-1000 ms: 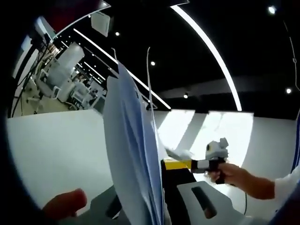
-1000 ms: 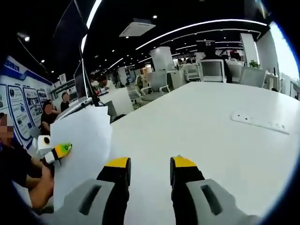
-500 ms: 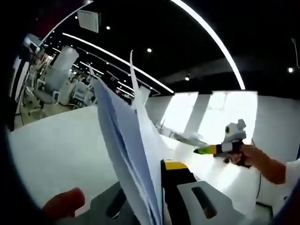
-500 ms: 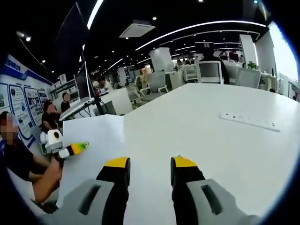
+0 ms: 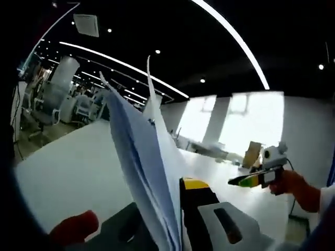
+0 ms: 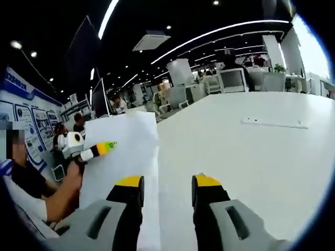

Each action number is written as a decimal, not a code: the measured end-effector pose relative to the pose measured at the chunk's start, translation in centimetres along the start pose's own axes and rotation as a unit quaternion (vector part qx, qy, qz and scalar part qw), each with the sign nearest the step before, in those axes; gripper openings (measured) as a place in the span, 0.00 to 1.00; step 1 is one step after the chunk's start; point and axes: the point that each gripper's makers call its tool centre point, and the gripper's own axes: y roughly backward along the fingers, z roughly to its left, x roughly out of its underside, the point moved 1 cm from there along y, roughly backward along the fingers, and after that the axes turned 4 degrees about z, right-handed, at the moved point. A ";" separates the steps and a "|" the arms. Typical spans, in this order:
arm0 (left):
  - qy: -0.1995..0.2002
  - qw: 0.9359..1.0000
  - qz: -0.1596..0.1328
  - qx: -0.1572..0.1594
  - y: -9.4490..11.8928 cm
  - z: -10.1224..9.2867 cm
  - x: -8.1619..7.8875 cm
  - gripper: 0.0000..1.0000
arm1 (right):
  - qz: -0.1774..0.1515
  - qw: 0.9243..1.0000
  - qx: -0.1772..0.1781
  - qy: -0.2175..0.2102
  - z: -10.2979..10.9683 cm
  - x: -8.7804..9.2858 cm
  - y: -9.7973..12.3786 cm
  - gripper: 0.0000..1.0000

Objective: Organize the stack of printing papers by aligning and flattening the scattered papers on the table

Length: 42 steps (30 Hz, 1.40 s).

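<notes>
Left gripper view: left gripper (image 5: 172,219) is clamping the paper stack (image 5: 141,157) upright, lifted off the table (image 5: 68,162), while the right gripper (image 6: 162,191), jaws apart and empty, is drawing away from the stack since a second ago, so aligning isn't finished.

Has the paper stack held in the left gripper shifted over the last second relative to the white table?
Yes. In the right gripper view, the paper stack has lifted: its top edge now stands higher against the white table, with the left gripper shut on it.
</notes>
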 end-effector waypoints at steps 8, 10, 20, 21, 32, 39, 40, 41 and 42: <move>-0.060 0.998 -0.020 0.006 -1.5 -2.6 -5.9 0.06 | -0.045 0.998 -0.036 -0.024 2.5 1.7 0.7 0.35; -0.076 0.997 -0.027 0.011 -1.8 -3.7 -7.3 0.06 | -0.047 0.997 -0.047 -0.035 2.9 2.2 0.5 0.36; -0.141 0.987 -0.055 0.047 -2.6 -9.7 -11.8 0.06 | -0.067 0.990 -0.080 -0.094 4.2 5.8 -2.5 0.45; -0.147 0.986 -0.057 0.049 -2.6 -10.2 -12.2 0.06 | -0.069 0.989 -0.085 -0.098 4.3 5.8 -2.7 0.45; -0.128 0.977 -0.096 0.141 -2.7 -17.5 -16.9 0.06 | -0.176 0.928 -0.262 -0.200 9.5 2.4 -3.4 0.63; -0.121 0.967 -0.128 0.181 -1.2 -21.0 -19.5 0.06 | -0.279 0.856 -0.366 -0.235 12.8 -0.6 -1.5 0.71; -0.114 0.966 -0.129 0.192 -1.0 -21.4 -19.7 0.06 | -0.287 0.850 -0.372 -0.238 12.9 -0.9 -1.3 0.71; -0.111 0.965 -0.129 0.198 -0.8 -21.7 -19.8 0.06 | -0.305 0.841 -0.380 -0.236 12.9 -1.6 -0.9 0.71; -0.111 0.965 -0.128 0.201 -0.7 -21.9 -19.8 0.06 | -0.322 0.831 -0.391 -0.232 13.0 -2.2 -0.4 0.71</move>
